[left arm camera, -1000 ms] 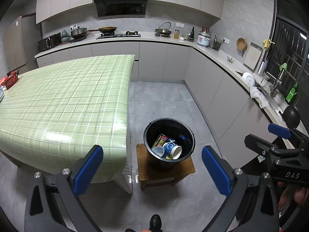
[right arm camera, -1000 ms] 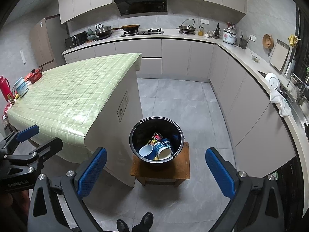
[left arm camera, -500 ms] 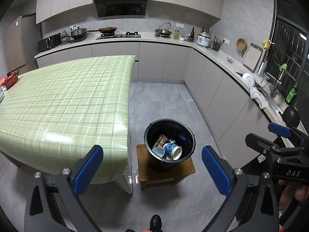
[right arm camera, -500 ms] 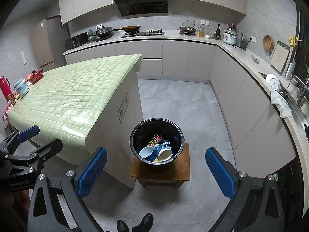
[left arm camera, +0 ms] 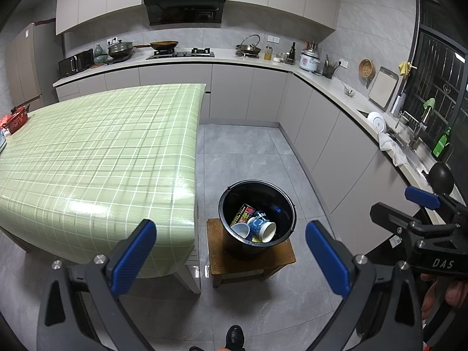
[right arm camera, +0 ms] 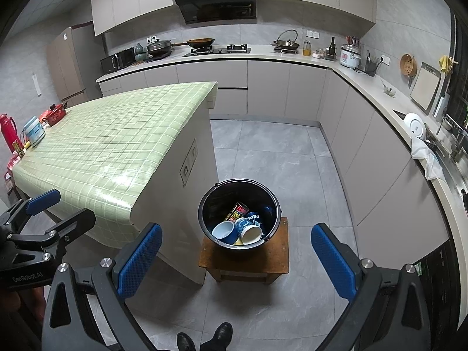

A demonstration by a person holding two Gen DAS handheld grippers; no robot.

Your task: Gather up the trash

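Note:
A black bucket (left arm camera: pixel 285 207) (right arm camera: pixel 270 197) stands on a small wooden stool (left arm camera: pixel 285 256) (right arm camera: pixel 279 259) on the floor beside the table. Inside lie paper cups (left arm camera: pixel 263 229) (right arm camera: pixel 251 232), a red and yellow can (left arm camera: pixel 242 215) (right arm camera: pixel 237 210) and a blue Pepsi can (right arm camera: pixel 256 216). My left gripper (left arm camera: pixel 231 253) is open and empty, held high above the floor on the near side of the bucket. My right gripper (right arm camera: pixel 234 254) is open and empty, also above and short of the bucket. Each gripper shows at the edge of the other's view, the right one (left arm camera: pixel 421 213) and the left one (right arm camera: pixel 44 216).
A table with a green checked cloth (left arm camera: pixel 96 158) (right arm camera: pixel 111 143) stands left of the bucket. A red pot (right arm camera: pixel 55 114), a tub (right arm camera: pixel 33 130) and a red flask (right arm camera: pixel 8 130) sit at its far left end. Kitchen counters (left arm camera: pixel 336 87) run along the back and right. Grey tiled floor (right arm camera: pixel 263 158) lies between.
Both views have shifted very slightly; the bucket sits a touch lower in the frames. Both grippers stay open and empty.

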